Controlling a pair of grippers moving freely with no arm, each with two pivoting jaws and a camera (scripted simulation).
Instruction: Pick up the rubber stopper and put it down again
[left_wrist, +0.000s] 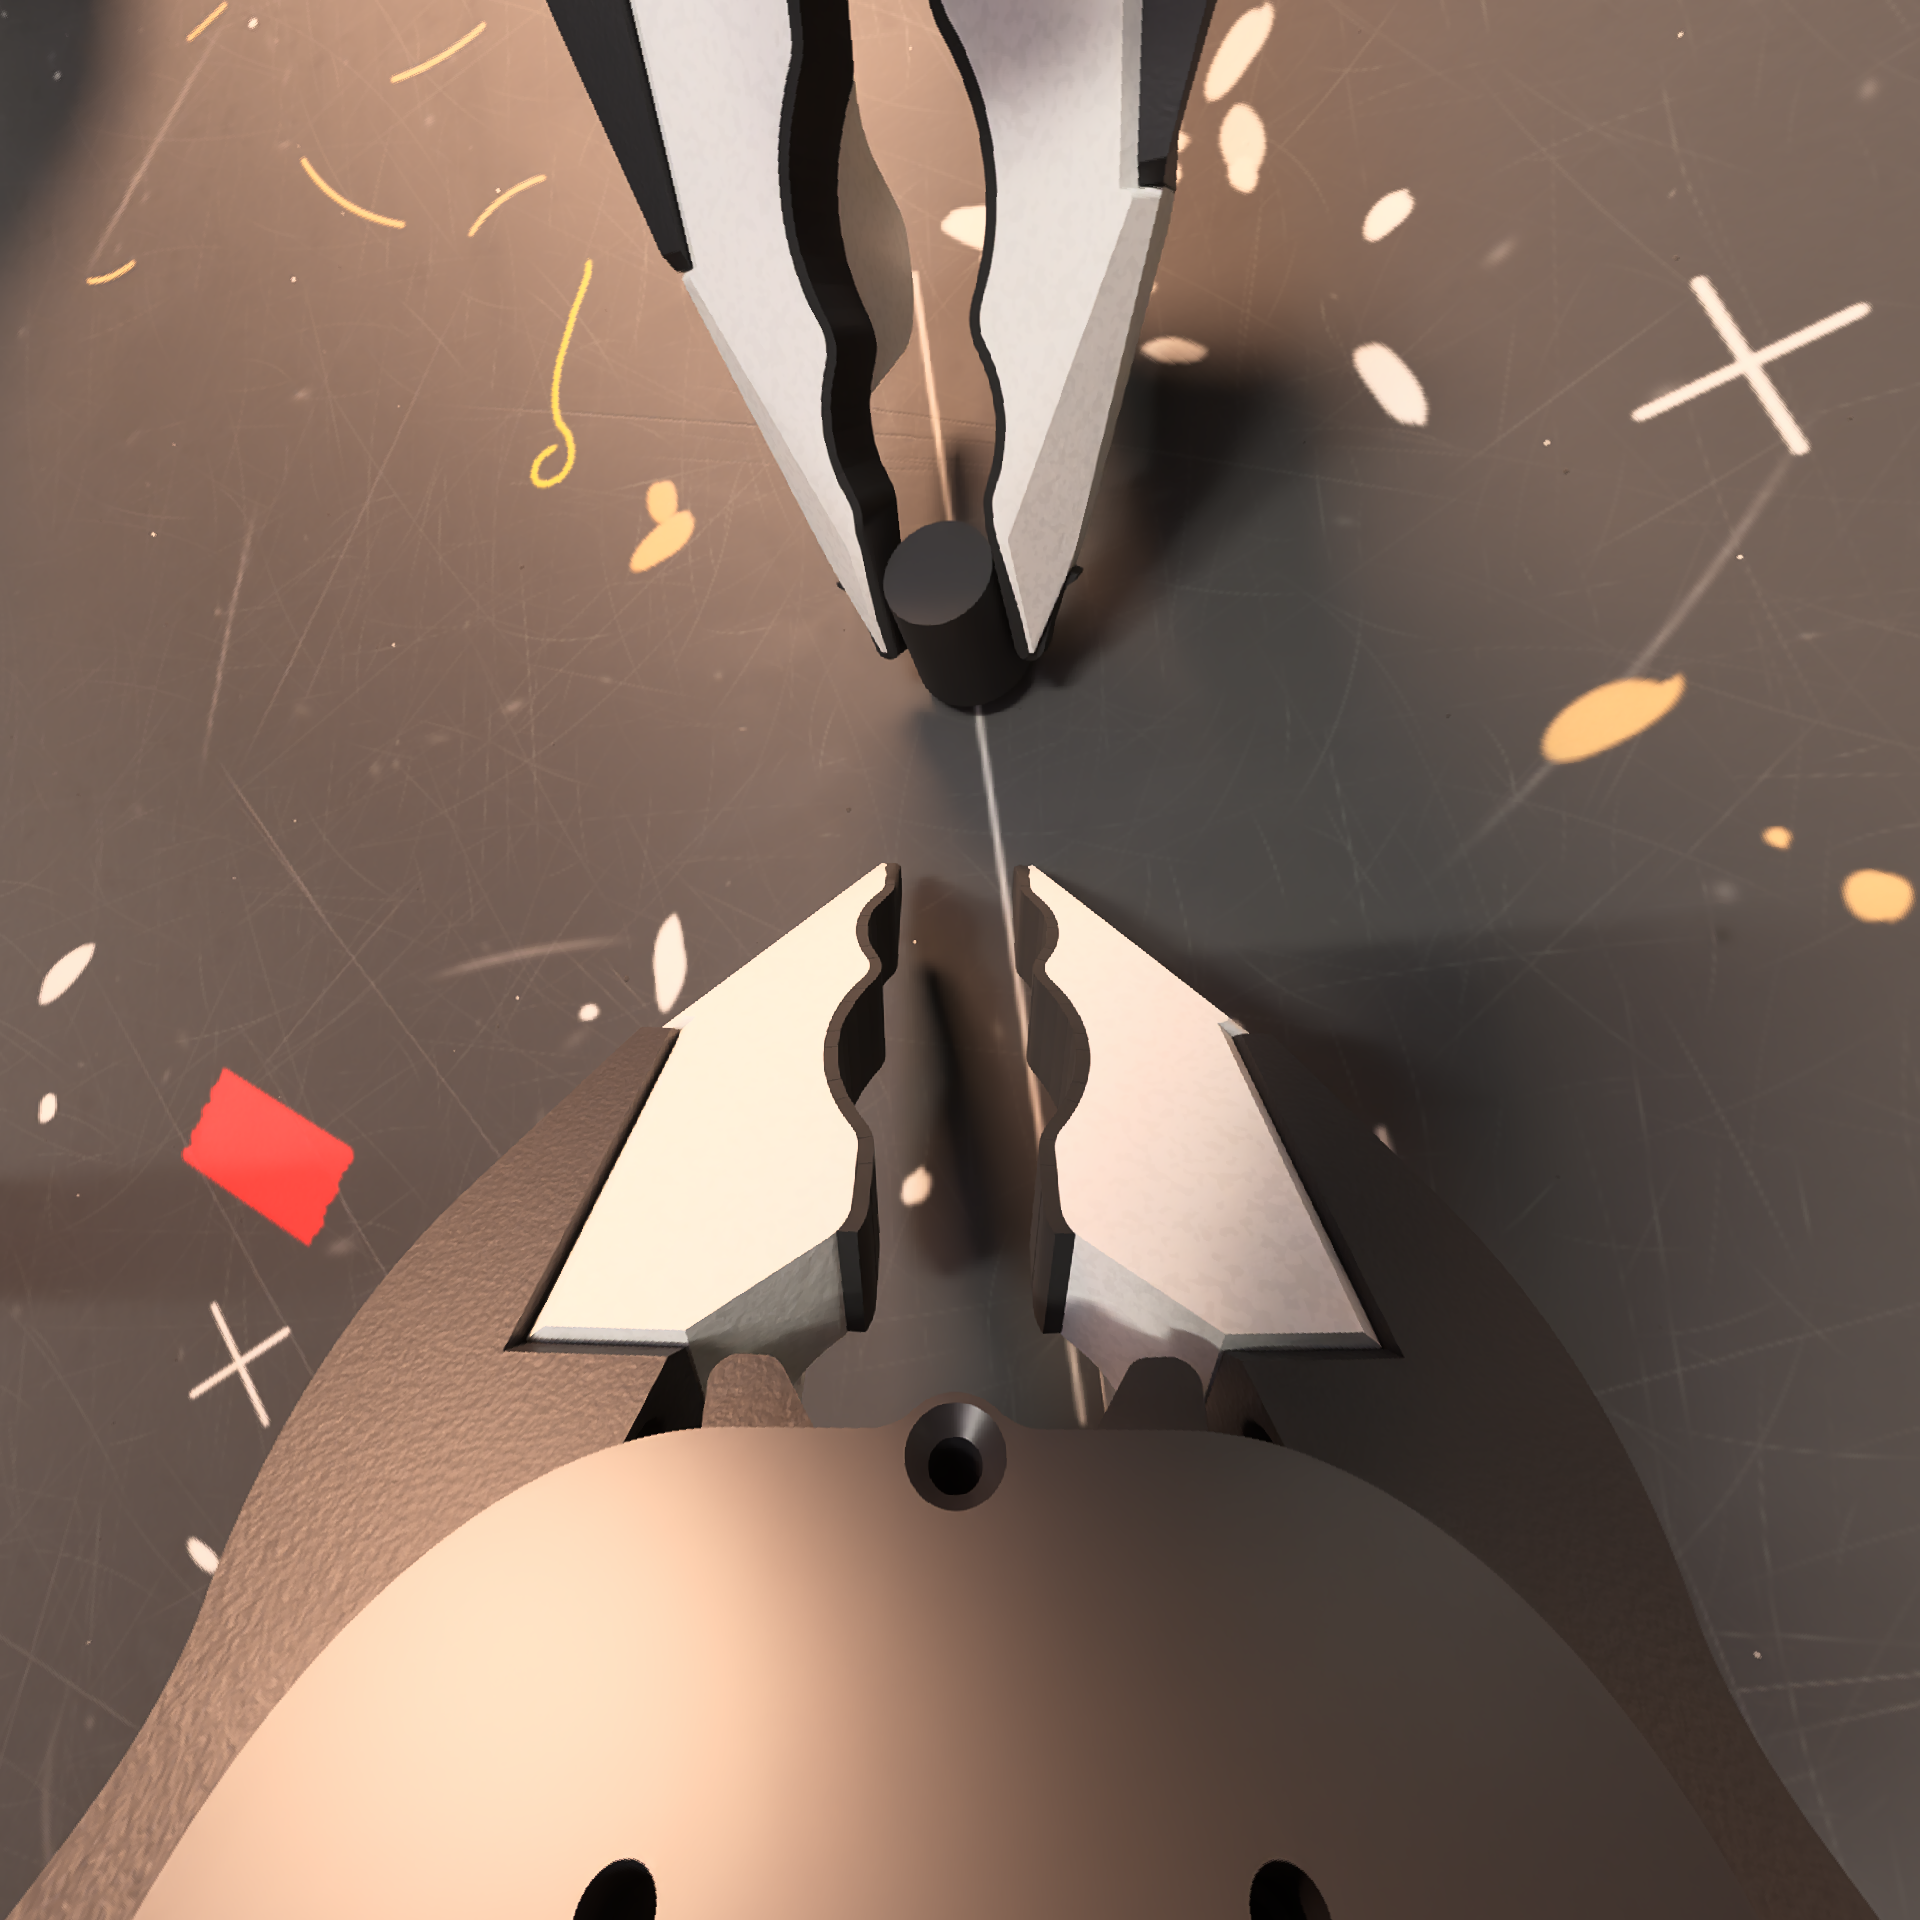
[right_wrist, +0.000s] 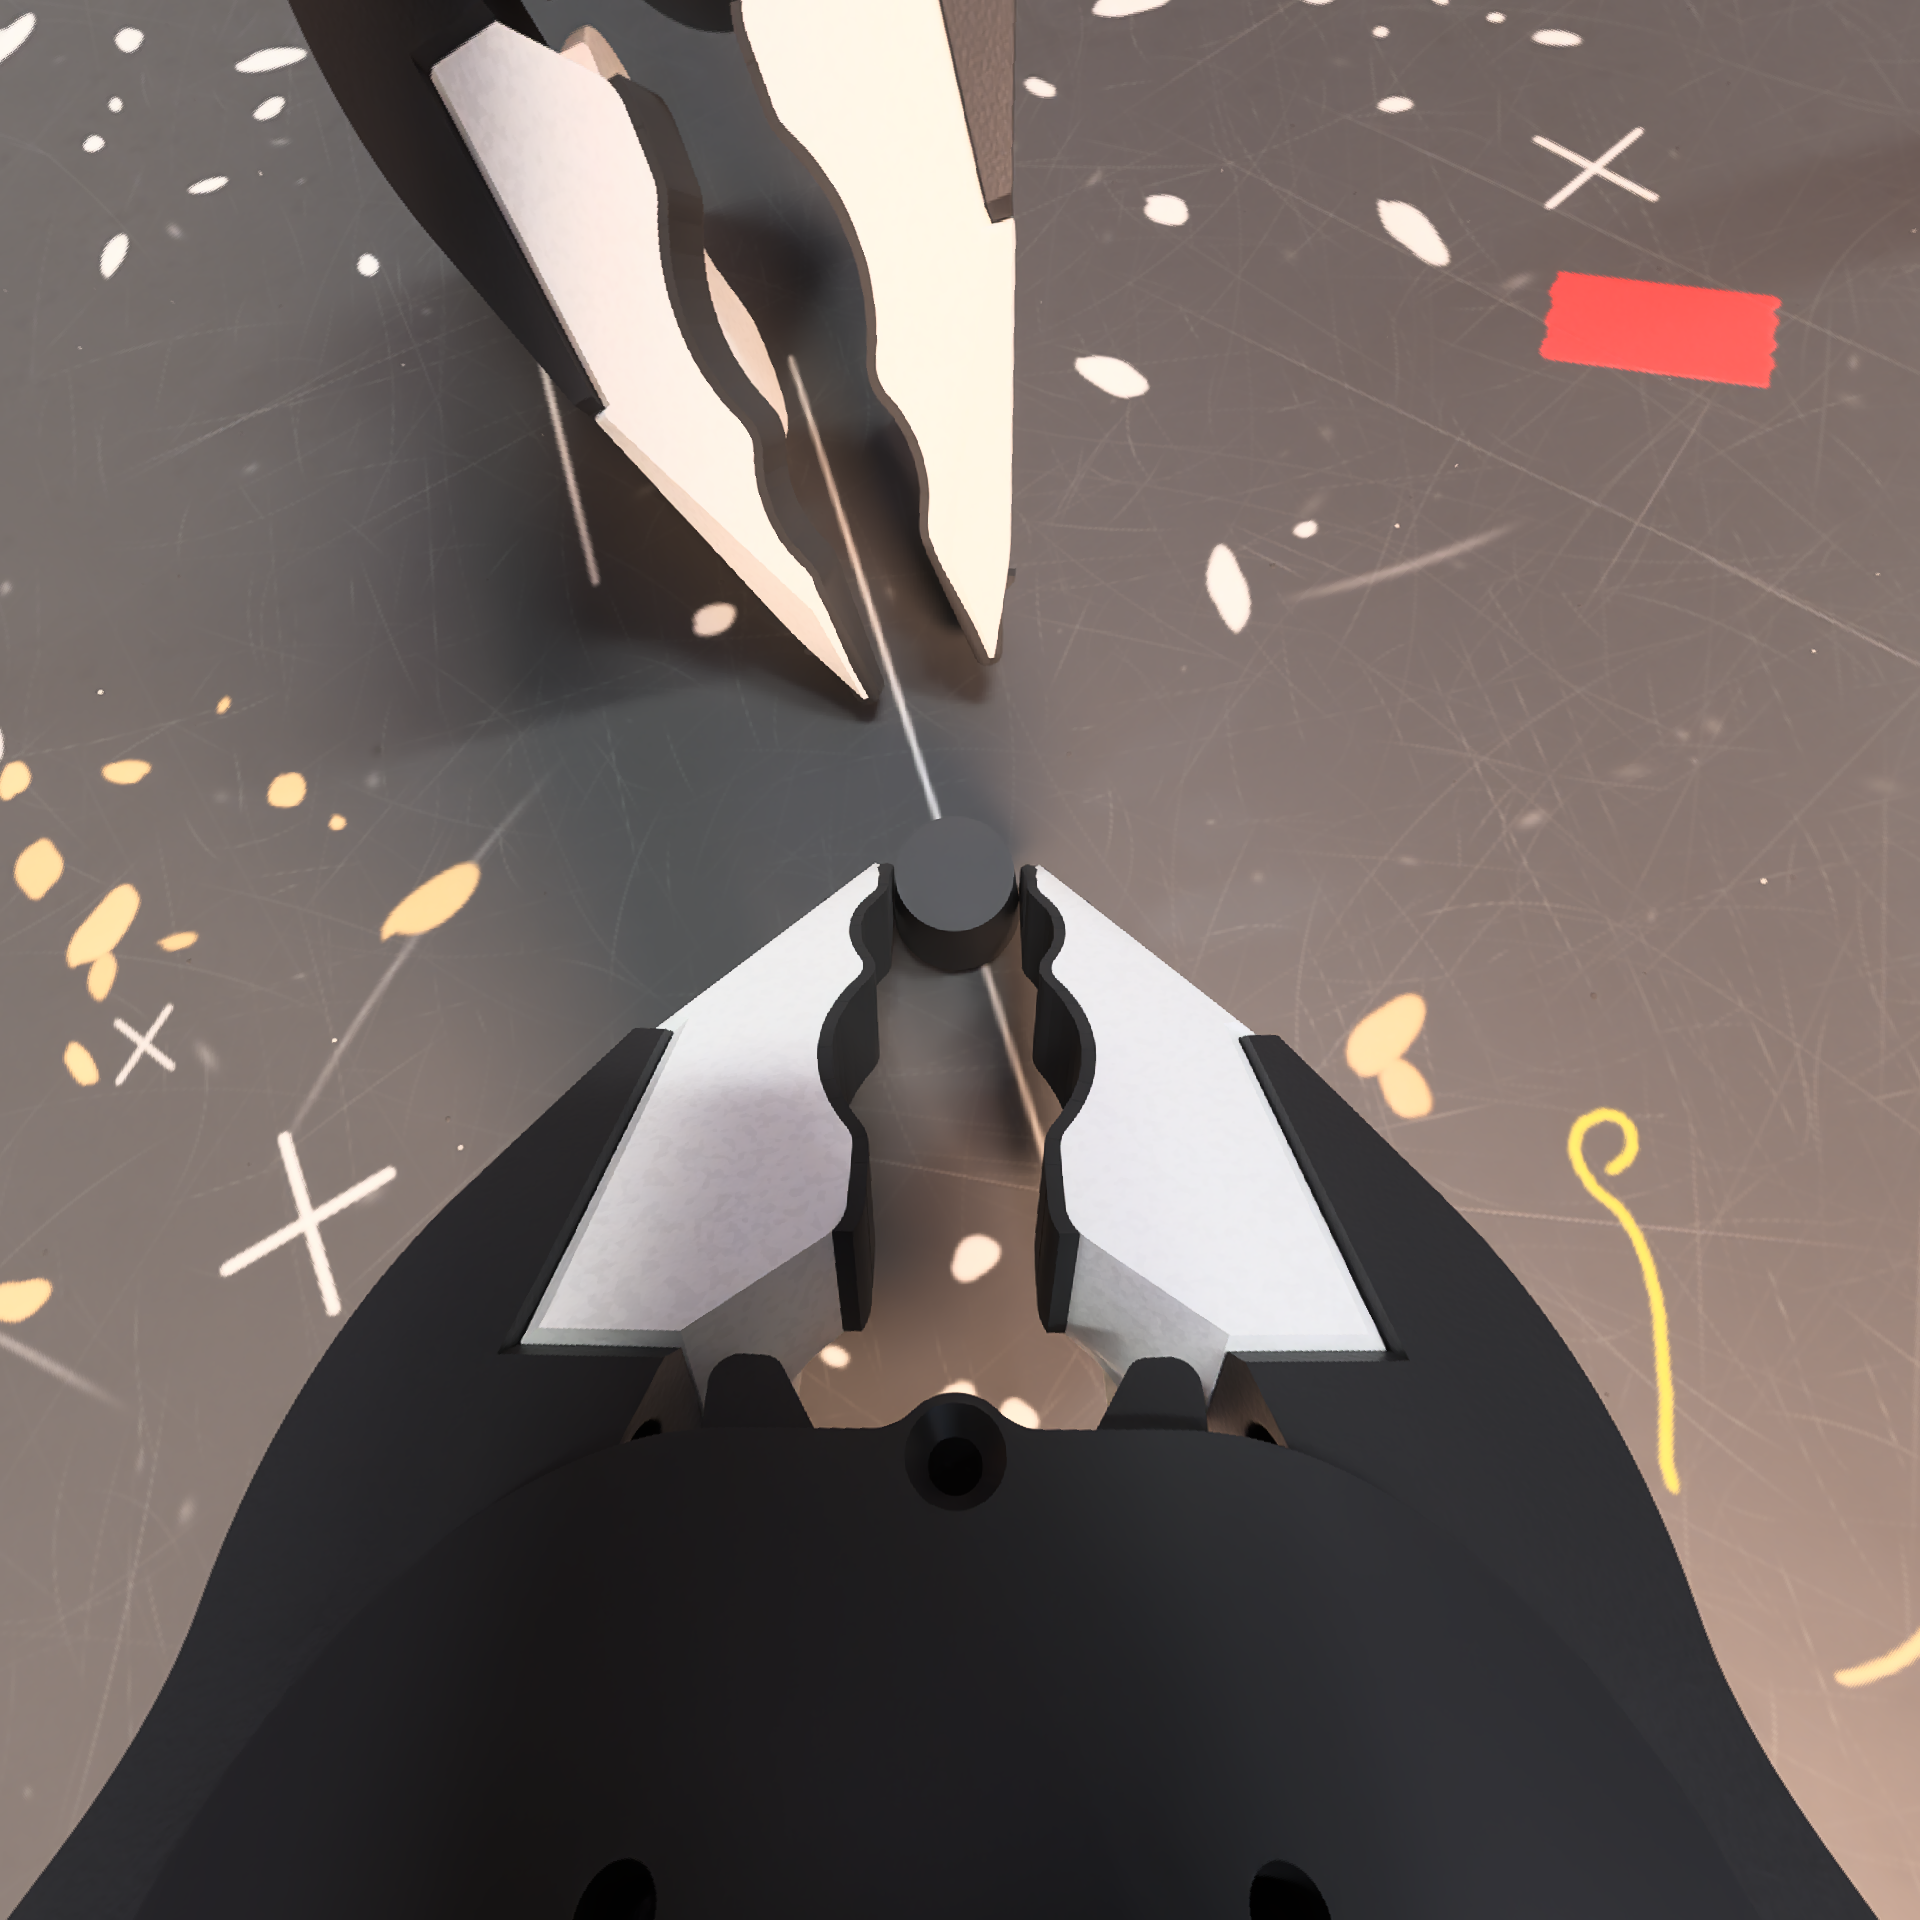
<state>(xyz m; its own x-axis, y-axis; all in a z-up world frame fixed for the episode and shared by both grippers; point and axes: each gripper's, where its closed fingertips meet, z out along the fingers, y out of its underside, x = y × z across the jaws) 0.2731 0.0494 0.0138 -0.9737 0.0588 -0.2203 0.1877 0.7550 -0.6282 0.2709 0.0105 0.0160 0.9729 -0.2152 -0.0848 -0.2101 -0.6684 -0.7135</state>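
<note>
Rubber stopper: I see the rubber stopper (right_wrist: 953, 914), a short dark grey cylinder, standing upright at the middle of my right wrist view, flat top facing up; in the left wrist view it (left_wrist: 948, 613) sits just above centre.
Stopper's footing: from the left wrist view its base looks to be on the table (left_wrist: 1455, 1039), with a shadow tight around it; I cannot tell for sure whether it is touching or a hair above.
Right gripper: my right gripper (right_wrist: 953, 883) has its two fingertips pressed against the stopper's sides, pinching it; in the left wrist view it (left_wrist: 956, 639) comes down from the top edge of the frame.
Left gripper: my left gripper (left_wrist: 961, 878) is below centre of its own view, fingers parted with a narrow gap and nothing between them, near the stopper but apart from it.
Table: dark, scratched, flecked with pale and orange spots and white crosses.
Red tape: a red tape patch (right_wrist: 1660, 330) lies at upper right of the right wrist view.
Yellow squiggle: a yellow squiggle (left_wrist: 566, 384) is marked at upper left of the left wrist view.
</note>
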